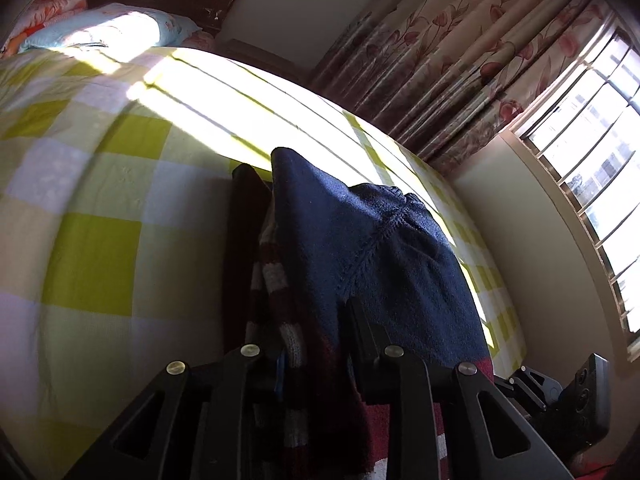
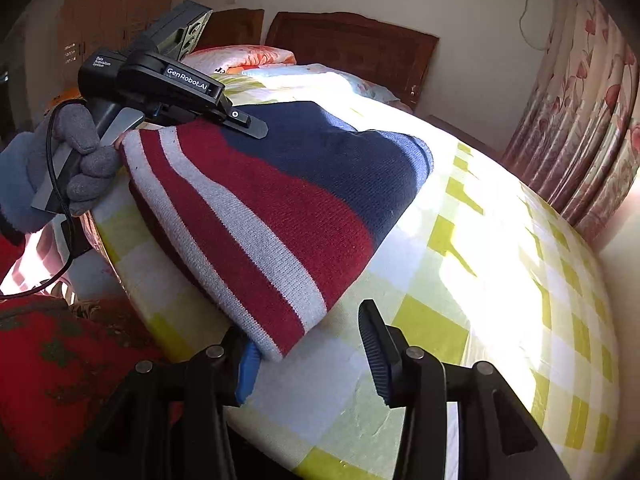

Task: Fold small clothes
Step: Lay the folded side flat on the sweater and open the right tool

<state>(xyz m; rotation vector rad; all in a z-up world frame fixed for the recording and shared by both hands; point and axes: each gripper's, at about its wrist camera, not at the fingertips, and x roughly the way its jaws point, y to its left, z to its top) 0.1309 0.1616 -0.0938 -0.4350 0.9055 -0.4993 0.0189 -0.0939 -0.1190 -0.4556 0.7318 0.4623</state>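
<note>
A small knitted sweater (image 2: pixel 280 200), navy on top with dark red and white stripes, lies folded on the checked bed cover (image 2: pixel 500 280). My left gripper (image 2: pixel 224 120) reaches over its far left corner; in the left wrist view the left gripper (image 1: pixel 304 240) is shut on bunched navy and striped knit (image 1: pixel 360 248). My right gripper (image 2: pixel 312 344) is open at the sweater's near corner. Its left blue pad (image 2: pixel 248 368) touches the white hem; its right finger (image 2: pixel 376 348) stands clear of the cloth.
The bed has a yellow-green and white checked cover (image 1: pixel 100 220), with pillows (image 1: pixel 112 28) at a dark wooden headboard (image 2: pixel 352 44). Floral curtains (image 1: pixel 460 60) and a window (image 1: pixel 592 152) are to the right. A red patterned cloth (image 2: pixel 52 368) lies beside the bed's near edge.
</note>
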